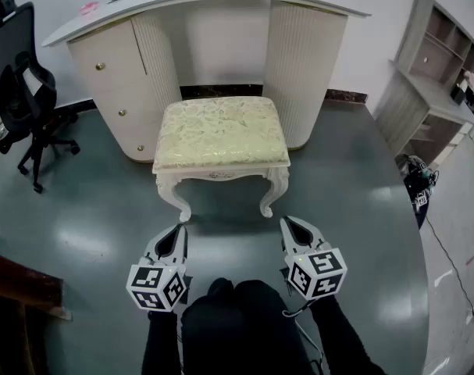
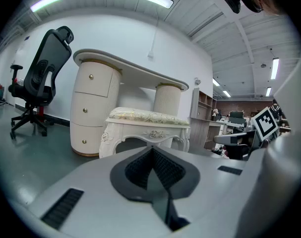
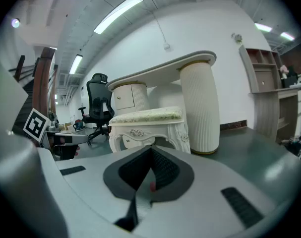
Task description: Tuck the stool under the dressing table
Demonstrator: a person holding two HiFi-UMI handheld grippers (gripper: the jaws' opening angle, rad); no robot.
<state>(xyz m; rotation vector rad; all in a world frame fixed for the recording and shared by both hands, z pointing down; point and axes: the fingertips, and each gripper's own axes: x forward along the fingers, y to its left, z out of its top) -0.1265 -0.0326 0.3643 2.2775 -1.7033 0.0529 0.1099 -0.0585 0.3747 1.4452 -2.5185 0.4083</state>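
The cream stool (image 1: 221,131) with a pale green patterned cushion stands on the grey floor, its back edge at the kneehole of the white dressing table (image 1: 307,61). My left gripper (image 1: 178,232) and right gripper (image 1: 286,223) hover low, just short of the stool's two front legs, touching nothing. Both are shut and hold nothing. In the left gripper view, the stool (image 2: 148,117) and dressing table (image 2: 93,90) stand beyond the left gripper (image 2: 151,150). In the right gripper view, the stool (image 3: 148,116) and dressing table (image 3: 200,103) lie ahead of the right gripper (image 3: 151,150).
A black office chair (image 1: 22,76) stands left of the table. A wooden shelf unit (image 1: 428,69) lines the right wall, with a dark device and cable (image 1: 415,180) on the floor near it. A person's dark-clad knees (image 1: 237,311) sit between the grippers.
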